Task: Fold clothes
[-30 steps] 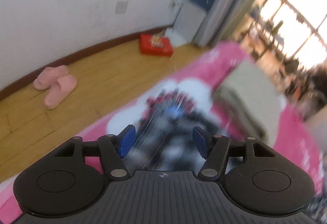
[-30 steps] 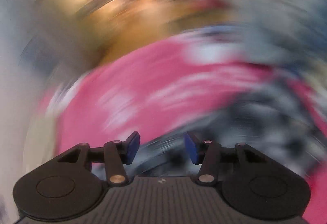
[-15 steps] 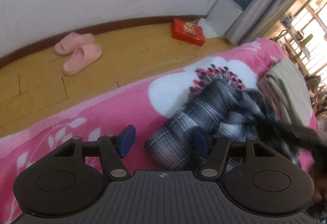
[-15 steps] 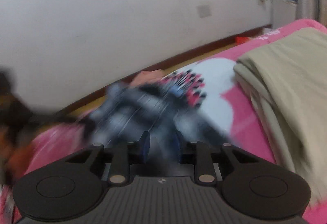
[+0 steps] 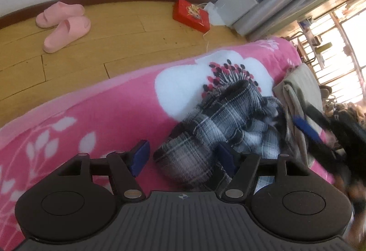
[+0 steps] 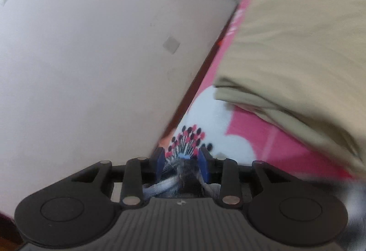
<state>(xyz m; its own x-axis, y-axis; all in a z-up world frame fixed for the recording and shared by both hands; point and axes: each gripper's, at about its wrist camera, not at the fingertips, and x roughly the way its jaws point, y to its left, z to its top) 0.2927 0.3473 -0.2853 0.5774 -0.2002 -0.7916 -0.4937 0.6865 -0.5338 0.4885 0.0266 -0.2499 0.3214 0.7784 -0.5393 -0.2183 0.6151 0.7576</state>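
Two grippers over one crumpled black-and-white plaid flannel garment (image 5: 219,127) on a pink fleece blanket with white flower print (image 5: 109,118); garment sits at 5 o'clock of the big white flower, bunched, nothing folded yet; left gripper (image 5: 183,157) jaws apart and opening, near end of the plaid roll between the pads, left pad clear of it, right pad's contact unclear; right gripper (image 6: 182,165) jaws narrow but opening, grey plaid fabric bunched between its blue pads, pads look pressed on it; right gripper also visible blurred at 3 o'clock in left view; folded beige cotton stack (image 6: 297,45) at 2 o'clock, just beside the garment. Risks, judged: right pads loosening could drop the bunch; grabbing several layers gives a twisted fold; a wide sweep could snag the beige stack.
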